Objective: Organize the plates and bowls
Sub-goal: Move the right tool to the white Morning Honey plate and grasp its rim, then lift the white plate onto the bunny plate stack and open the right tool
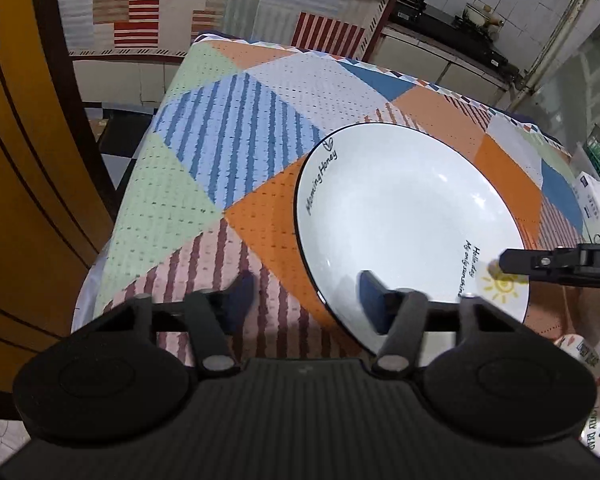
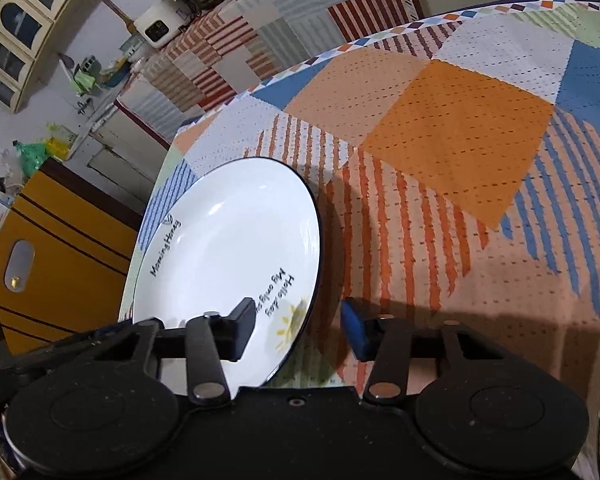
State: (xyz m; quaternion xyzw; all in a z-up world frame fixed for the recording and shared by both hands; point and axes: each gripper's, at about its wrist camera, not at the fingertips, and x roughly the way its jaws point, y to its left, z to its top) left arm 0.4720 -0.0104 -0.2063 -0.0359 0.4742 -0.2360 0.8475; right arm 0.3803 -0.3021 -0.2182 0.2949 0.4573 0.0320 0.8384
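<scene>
Fingers spread on both: left gripper [image 1: 306,300] gapes over the plate's near rim, right gripper [image 2: 300,324] straddles the rim by the sun print, neither pinching. White plate [image 1: 404,216] lies flat on the patchwork tablecloth [image 1: 204,184], near the table's edge. Looks like the approach-to-grasp step. Next: right fingers need to close on the rim before any lift.

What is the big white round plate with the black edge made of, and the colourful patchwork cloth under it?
The white plate looks like glazed ceramic: glossy, with bright light reflections and printed writing. The patchwork tablecloth looks like soft woven fabric, matte, with rows of tiny dots like a waffle weave.
</scene>
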